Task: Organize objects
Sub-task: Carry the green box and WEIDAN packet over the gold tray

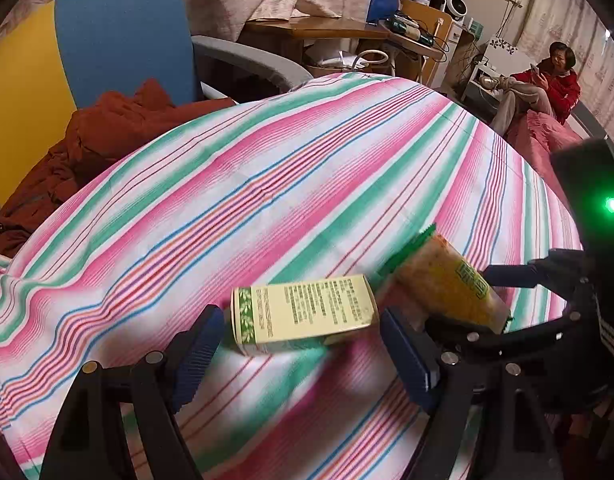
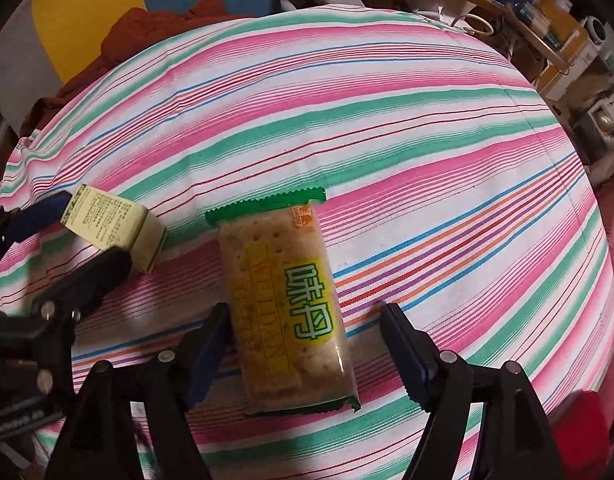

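Striped cloth (image 1: 267, 184) in pink, green and white is spread over the surface on which both task things lie. The left hand-held gripper (image 1: 303, 354) is seen released, its blue pads (image 1: 197, 364) spread wide; the pale green printed box (image 1: 303, 322) lies on its side between the fingertips, and contact with either pad cannot be told. Just to the right of that gripper, the cracker packet (image 1: 447, 280) is seen tilted, with the right hand-held gripper's black frame beside it. In the right wrist view, the right hand-held gripper (image 2: 307, 354) is likewise spread apart. The cracker packet (image 2: 287, 300), clear with green crimped ends and a yellow label, lies lengthwise between its fingers; the left pad (image 2: 205, 356) is at the packet's edge, the right finger stands clear of it. The box (image 2: 115, 226) is seen to the left, ahead of the other gripper's fingers.
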The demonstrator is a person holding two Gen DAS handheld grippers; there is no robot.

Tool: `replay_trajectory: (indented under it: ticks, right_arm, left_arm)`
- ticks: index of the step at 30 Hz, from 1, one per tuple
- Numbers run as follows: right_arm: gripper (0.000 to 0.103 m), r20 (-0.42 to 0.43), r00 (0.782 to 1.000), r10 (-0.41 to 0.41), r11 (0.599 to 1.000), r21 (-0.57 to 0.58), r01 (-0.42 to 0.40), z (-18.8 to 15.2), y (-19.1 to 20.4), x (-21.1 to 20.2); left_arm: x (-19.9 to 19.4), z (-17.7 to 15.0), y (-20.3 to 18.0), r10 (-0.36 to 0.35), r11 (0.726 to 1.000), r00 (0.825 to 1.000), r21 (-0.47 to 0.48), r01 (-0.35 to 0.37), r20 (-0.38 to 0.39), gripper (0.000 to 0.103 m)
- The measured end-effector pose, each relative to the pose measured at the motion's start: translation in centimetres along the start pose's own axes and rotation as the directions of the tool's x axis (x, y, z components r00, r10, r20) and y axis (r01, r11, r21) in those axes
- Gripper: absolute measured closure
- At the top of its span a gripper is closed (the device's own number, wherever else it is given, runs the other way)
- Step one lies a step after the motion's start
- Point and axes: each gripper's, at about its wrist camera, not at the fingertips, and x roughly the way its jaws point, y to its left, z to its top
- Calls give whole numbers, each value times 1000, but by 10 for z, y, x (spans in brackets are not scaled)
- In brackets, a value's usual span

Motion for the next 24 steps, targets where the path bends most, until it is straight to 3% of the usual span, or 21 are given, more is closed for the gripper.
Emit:
replay_trajectory:
  ticks: [5,9,11,13,16,24]
  right_arm:
    - [25,4,1000,-10,1000,1,10,-3,2,-2]
    - [25,11,1000,-8,1000,-5,8,-5,4,-5]
    - [30,22,1000,-1,1000,-11,1,-6,5,-8]
    - [43,37,999,10,1000,-13,-9,-7,7,-11]
    - [55,55,998,25,1000,-15,-24,-8,9,-16]
    - [52,53,998,36,999,-23,-35,-15,18,-20]
  left_arm:
    - [12,4,7,-6,1000,999,-26,5,-35,25]
    - [9,-4,5,-8,1000,1000,-14,8,-14,27]
    - [2,-11,5,-2,1000,1000,-15,2,5,27]
    - [-7,-21,7,16,999,1000,-30,-16,18,28]
    - [-22,-39,9,43,997,998,-69,-41,41,27]
    - [-59,-91,3,114,987,990,-127,-103,83,28]
